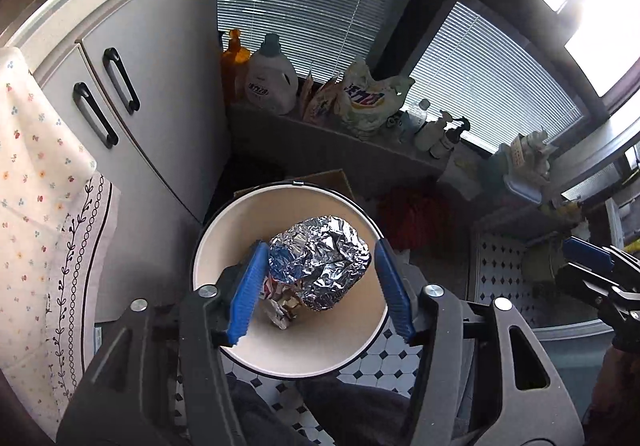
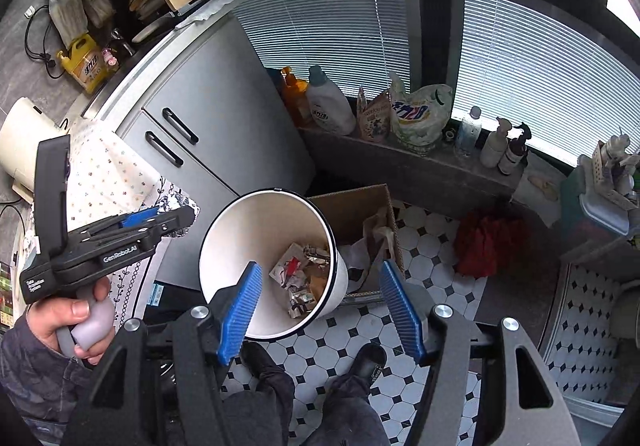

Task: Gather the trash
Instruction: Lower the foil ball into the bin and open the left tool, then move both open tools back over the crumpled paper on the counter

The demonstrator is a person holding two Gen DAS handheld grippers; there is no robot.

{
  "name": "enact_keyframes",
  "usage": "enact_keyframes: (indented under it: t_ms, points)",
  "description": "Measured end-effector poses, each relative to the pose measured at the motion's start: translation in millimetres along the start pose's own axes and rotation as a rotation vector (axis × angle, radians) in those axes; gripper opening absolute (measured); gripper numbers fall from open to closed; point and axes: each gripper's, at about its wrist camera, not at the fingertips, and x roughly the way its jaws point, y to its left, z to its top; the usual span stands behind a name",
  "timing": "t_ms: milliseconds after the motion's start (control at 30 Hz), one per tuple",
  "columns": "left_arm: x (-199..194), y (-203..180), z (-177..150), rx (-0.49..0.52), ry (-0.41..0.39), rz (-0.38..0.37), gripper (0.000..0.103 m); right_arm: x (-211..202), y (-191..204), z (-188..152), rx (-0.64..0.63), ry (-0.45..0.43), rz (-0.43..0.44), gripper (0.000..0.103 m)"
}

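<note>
Flanking the bin (image 2: 224, 242), a cardboard box (image 2: 352, 212) (cabinet (image 2: 224, 118) left); both tools wide.

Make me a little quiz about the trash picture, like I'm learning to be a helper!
1. Which shiny thing is between the fingers of the left gripper?
A. crumpled foil ball
B. metal spoon
C. glass jar
2. True or false: the white bin has nothing inside it.
3. Fill in the blank: the right gripper has its jaws ____ and carries nothing.

Key: 1 A. 2 False, wrappers lie at the bottom. 3 open.
</note>
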Motion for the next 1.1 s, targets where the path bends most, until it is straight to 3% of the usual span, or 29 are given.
enact_keyframes:
  t_ms: [33, 233, 567, 800, 1100]
  points:
    - [5.4, 0.0, 0.2, -0.012, 0.013, 0.005, 0.084, -2.6, -2.2, -1.3, 0.002, -0.002, -0.007, 0.062]
    - [2.6, 0.8, 3.7, -0.017, 0.007, 0.002, 0.096, -8.0, -8.9, -3.4, 0.028, -0.008, -0.027, 0.069]
    - [-55.9, 43.3, 0.5, -0.057, -0.081, 0.024, 0.097, 0.2, 47.4, 19.5, -0.038, -0.047, -0.018, 0.091]
    - [-116.1, 89.5, -6.5, -0.085, -0.171, 0.075, 0.097, 7.4, 111.4, 35.0, -0.101, -0.046, 0.033, 0.093]
    - [-201.5, 174.2, -41.5, -0.223, -0.295, 0.17, 0.097, 16.6, 225.5, 40.5, -0.268, -0.04, 0.144, 0.093]
